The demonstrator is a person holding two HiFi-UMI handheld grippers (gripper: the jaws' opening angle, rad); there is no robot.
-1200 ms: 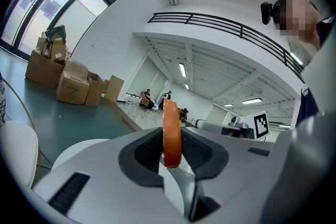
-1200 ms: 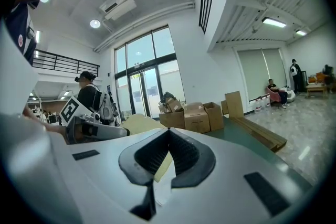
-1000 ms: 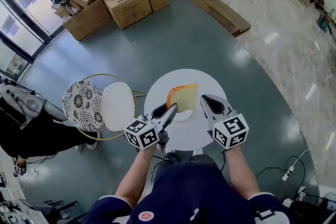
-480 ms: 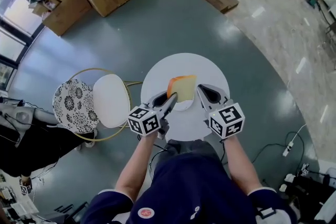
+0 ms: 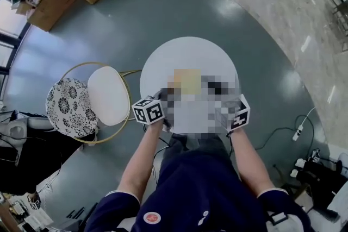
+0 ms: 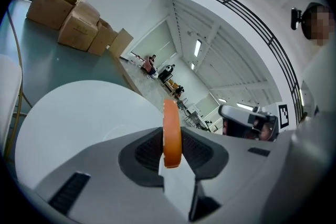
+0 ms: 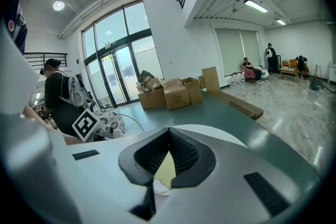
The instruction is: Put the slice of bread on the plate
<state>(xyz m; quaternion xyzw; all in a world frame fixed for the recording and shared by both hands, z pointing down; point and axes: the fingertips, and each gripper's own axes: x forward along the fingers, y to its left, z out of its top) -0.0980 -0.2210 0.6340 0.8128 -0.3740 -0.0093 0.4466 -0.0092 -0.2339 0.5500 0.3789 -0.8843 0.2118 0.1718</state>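
While the left gripper (image 6: 171,140) is pinching the slice of bread (image 6: 171,118) between its jaws, upright and edge-on with the orange crust facing back along them, the bread is hanging just above the round white tabletop (image 5: 190,51), near its middle. Over on the right, the right gripper (image 7: 168,136) is pointing in at the slice with its jaws pressed together at the tips and nothing in them. The pale face of the bread is showing through the slot behind those tips. Low in that slot a curved white rim is peeking out. I am reading that as the plate (image 7: 158,188), lying under the bread toward the near side, though the head view is not showing that spot clearly.

So the step in hand, by my reckoning, is the set-down, and doing it well is coming down to three things. White plate on white tabletop is giving little contrast, so the rim is the thing to be aiming by. The slice is standing on edge, so the left wrist is going to need a roll to lay the broad face flat before the jaws spread. Letting go upright is risking a topple off the plate. And bread is soft, so no extra squeeze. The right gripper is sitting handy to nudge the slice back if it is landing half off the rim.
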